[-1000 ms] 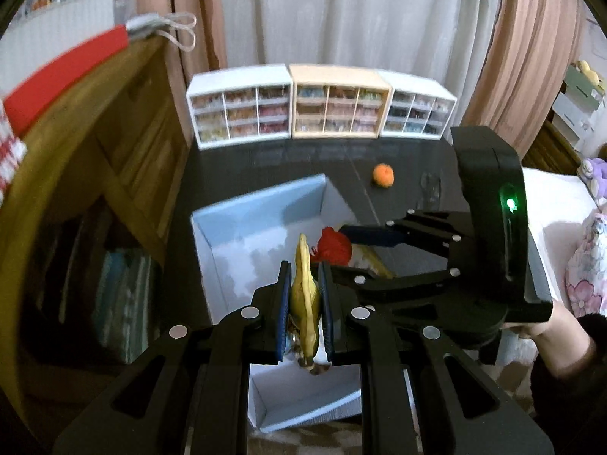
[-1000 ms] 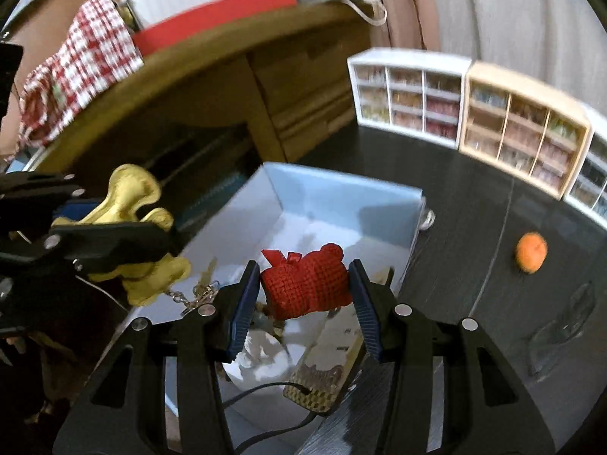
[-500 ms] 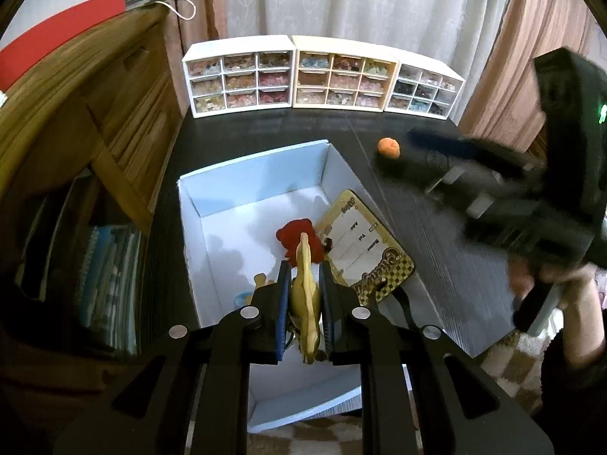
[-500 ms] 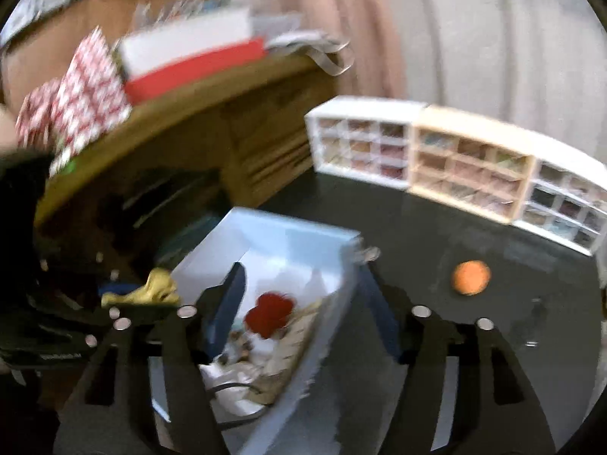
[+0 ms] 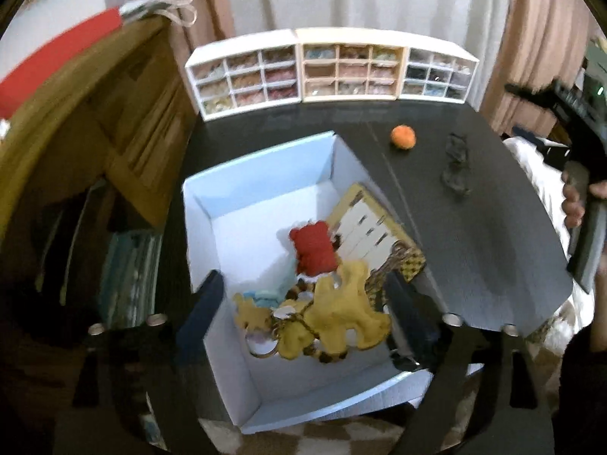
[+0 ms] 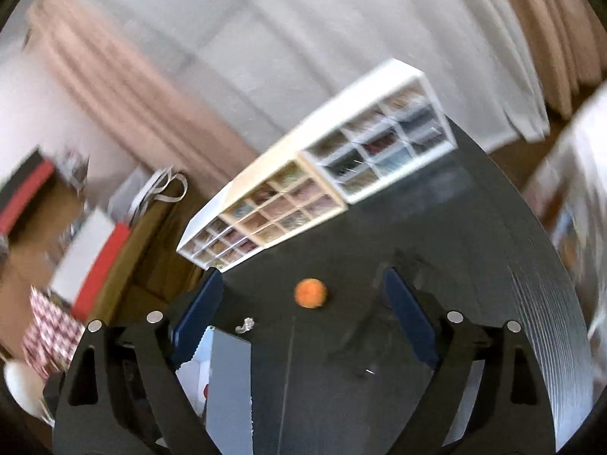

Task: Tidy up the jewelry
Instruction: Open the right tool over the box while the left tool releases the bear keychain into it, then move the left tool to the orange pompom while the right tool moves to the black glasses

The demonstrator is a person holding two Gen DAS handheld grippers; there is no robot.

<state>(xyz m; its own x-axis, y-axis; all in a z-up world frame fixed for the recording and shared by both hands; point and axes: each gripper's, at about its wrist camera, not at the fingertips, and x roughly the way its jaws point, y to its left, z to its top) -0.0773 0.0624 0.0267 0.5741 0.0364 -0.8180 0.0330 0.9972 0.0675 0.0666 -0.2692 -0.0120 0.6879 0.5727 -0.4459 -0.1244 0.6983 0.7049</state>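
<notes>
A yellow plush charm [image 5: 341, 314] on a chain lies in the light blue box [image 5: 261, 174] on a heap of small trinkets. My left gripper [image 5: 301, 286] hangs over it with its jaws opening wide, and the pads do not touch it. A red knitted charm [image 5: 313, 246] lies just beyond, beside a printed card [image 5: 373, 233]. My right gripper [image 6: 301, 278], seen tilted, is over the black table [image 6: 474, 265] with its jaws opening and nothing between them. An orange ball [image 6: 310, 292] sits on the table further ahead of it.
Three small drawer organizers [image 5: 330, 72] line the table's far edge. A dark clear item [image 5: 455, 167] lies right of the orange ball [image 5: 403, 136]. A wooden cabinet [image 5: 114, 113] stands to the left. A person's hand [image 5: 573, 204] holds the right tool at the right edge.
The left gripper opened and let the yellow charm drop into the box. The right gripper released the red charm there, then swung right and rolled, out over the table.
</notes>
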